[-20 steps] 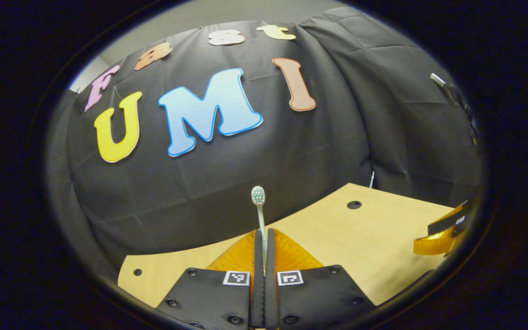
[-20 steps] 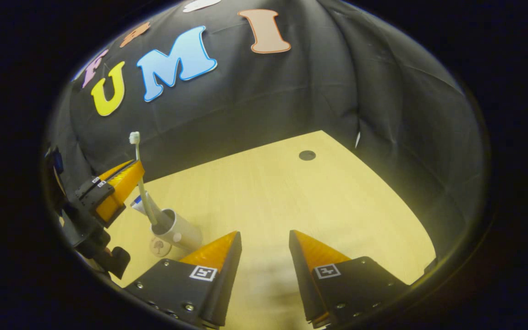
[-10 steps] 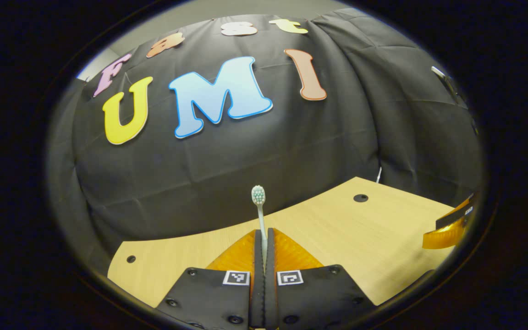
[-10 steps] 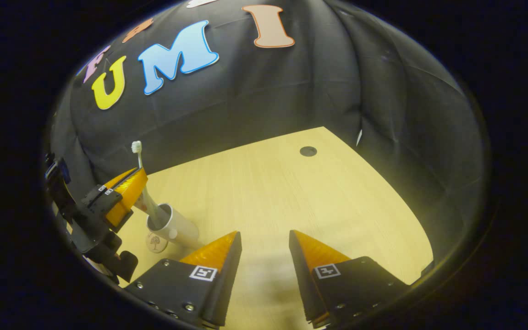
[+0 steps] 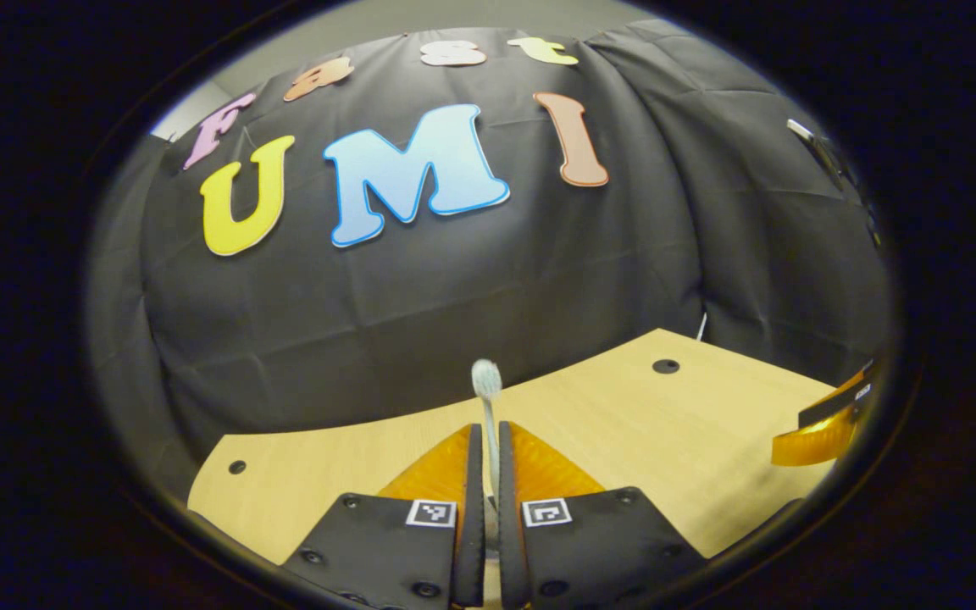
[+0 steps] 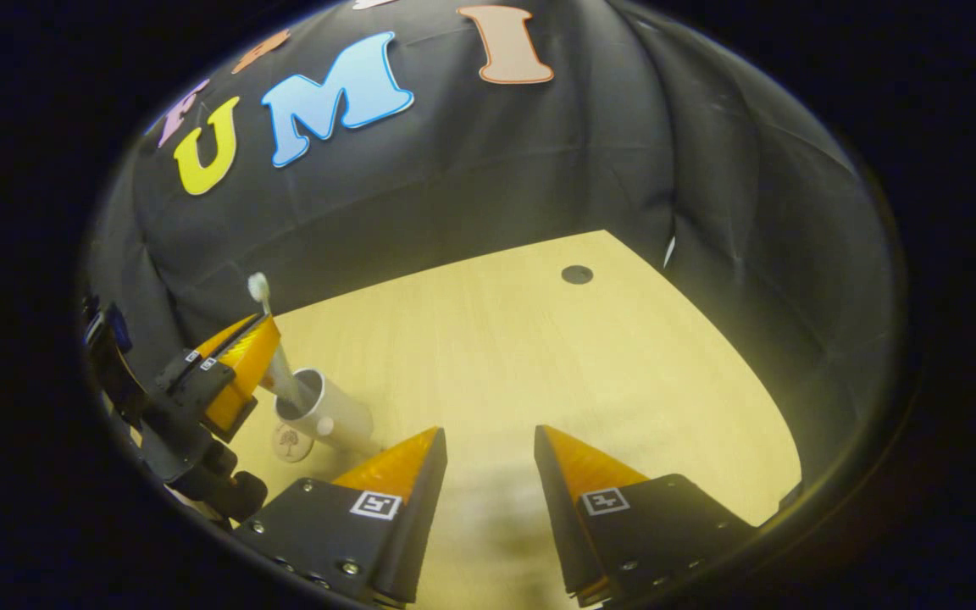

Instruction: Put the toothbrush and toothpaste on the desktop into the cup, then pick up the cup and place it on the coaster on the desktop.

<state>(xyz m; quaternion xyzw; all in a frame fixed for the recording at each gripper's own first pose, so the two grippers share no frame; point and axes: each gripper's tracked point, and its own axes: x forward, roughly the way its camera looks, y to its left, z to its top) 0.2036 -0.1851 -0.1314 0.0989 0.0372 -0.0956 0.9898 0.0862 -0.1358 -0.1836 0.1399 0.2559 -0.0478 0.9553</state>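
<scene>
Left gripper (image 5: 485, 436) jaws standing slightly parted around toothbrush (image 5: 485, 379). Toothbrush standing in white cup (image 6: 329, 413), head up, coaster (image 6: 289, 442) just beside. Right gripper (image 6: 488, 449) hovering over desktop (image 6: 539, 356), jaws spread.

Recording booth: black cloth wall (image 6: 539, 169) draped behind bare light-wood desktop (image 6: 539, 356) with grommet hole (image 6: 577, 274).

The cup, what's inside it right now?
The cup holds the toothbrush's lower end; its head sticks up between the left hand-held gripper's slightly parted fingers. The gripper covers the cup's far side, so any toothpaste inside can't be seen.
</scene>
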